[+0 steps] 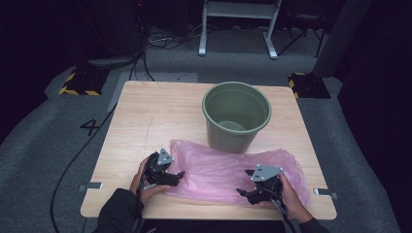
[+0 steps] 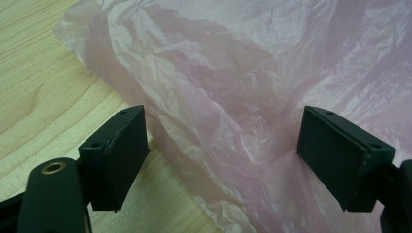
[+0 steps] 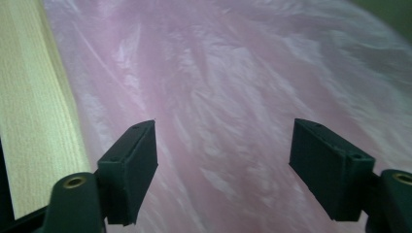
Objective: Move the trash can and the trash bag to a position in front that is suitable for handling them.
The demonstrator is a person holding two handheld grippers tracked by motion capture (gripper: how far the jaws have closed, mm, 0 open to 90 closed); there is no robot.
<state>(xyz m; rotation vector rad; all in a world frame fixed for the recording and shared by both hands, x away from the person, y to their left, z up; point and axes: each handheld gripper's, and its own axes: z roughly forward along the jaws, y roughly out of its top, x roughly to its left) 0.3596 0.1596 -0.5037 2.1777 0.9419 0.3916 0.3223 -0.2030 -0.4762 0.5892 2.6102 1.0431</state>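
Note:
A crumpled pink plastic bag (image 1: 218,170) lies flat on the wooden table (image 1: 145,116), just in front of a green bucket (image 1: 236,116). My left gripper (image 1: 177,177) sits at the bag's left edge. In the left gripper view this gripper (image 2: 221,150) stands open, with the wrinkled edge of the bag (image 2: 233,73) between the spread jaws and no pinch on it. My right gripper (image 1: 244,182) hovers low over the bag's front right part. Seen in the right gripper view, it (image 3: 223,155) is open too, with only the bag (image 3: 218,73) beneath it.
The bucket stands upright at the table's far middle, with a bare inside bottom. Bare wood (image 2: 39,87) lies left of the bag, and the table's front edge (image 3: 29,97) runs close beside the right gripper. Dark floor, cables and a white frame (image 1: 238,24) lie beyond.

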